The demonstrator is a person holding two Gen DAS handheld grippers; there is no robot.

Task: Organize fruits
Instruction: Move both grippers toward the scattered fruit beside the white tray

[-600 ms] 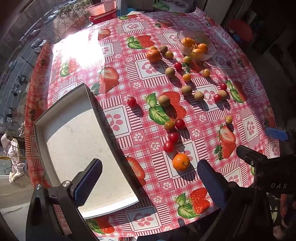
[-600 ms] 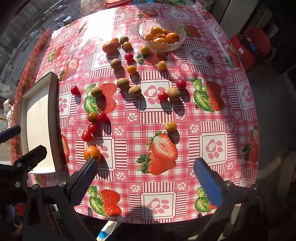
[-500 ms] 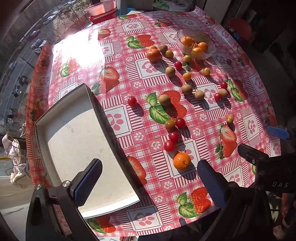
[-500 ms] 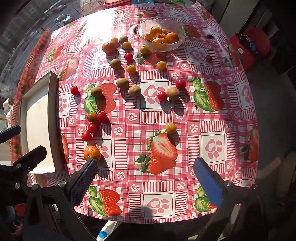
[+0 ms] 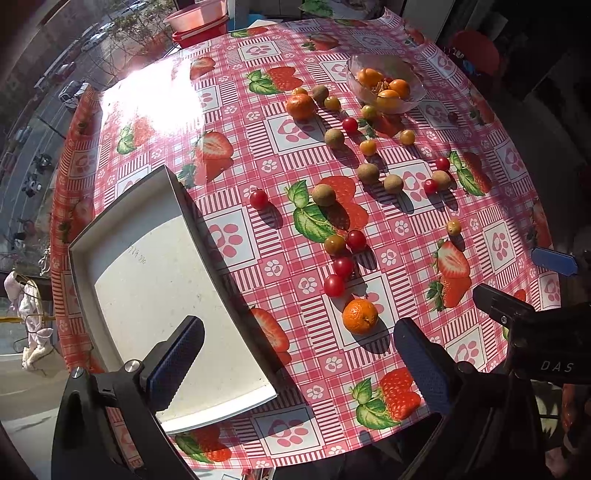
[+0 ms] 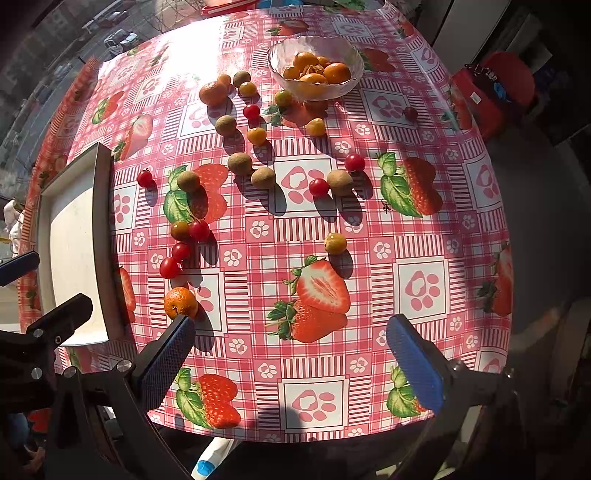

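Several loose fruits lie on a strawberry-print tablecloth: a near tangerine (image 5: pixel 359 316) (image 6: pixel 180 302), cherry tomatoes (image 5: pixel 334 285) (image 6: pixel 170 267), brown kiwis (image 5: pixel 323 195) (image 6: pixel 240 163) and small yellow fruits (image 6: pixel 335 243). A glass bowl (image 5: pixel 408 107) (image 6: pixel 347 86) at the far side holds orange fruits. A shallow white tray (image 5: pixel 147 295) (image 6: pixel 70 236) sits at the left. My left gripper (image 5: pixel 295 358) hovers high above the tray's right edge, open and empty. My right gripper (image 6: pixel 291 354) hangs over the table's near edge, open and empty.
A second tangerine (image 5: pixel 301 106) (image 6: pixel 213 92) lies far left of the bowl. Red plastic bowls (image 5: pixel 195 22) are stacked at the table's far edge. A red stool (image 6: pixel 495 88) stands off to the right. Sun glare covers the far left cloth.
Both views have shifted only slightly; the left gripper has drifted a little, and the fruits and tray have stayed where they were. Both grippers remain wide open.
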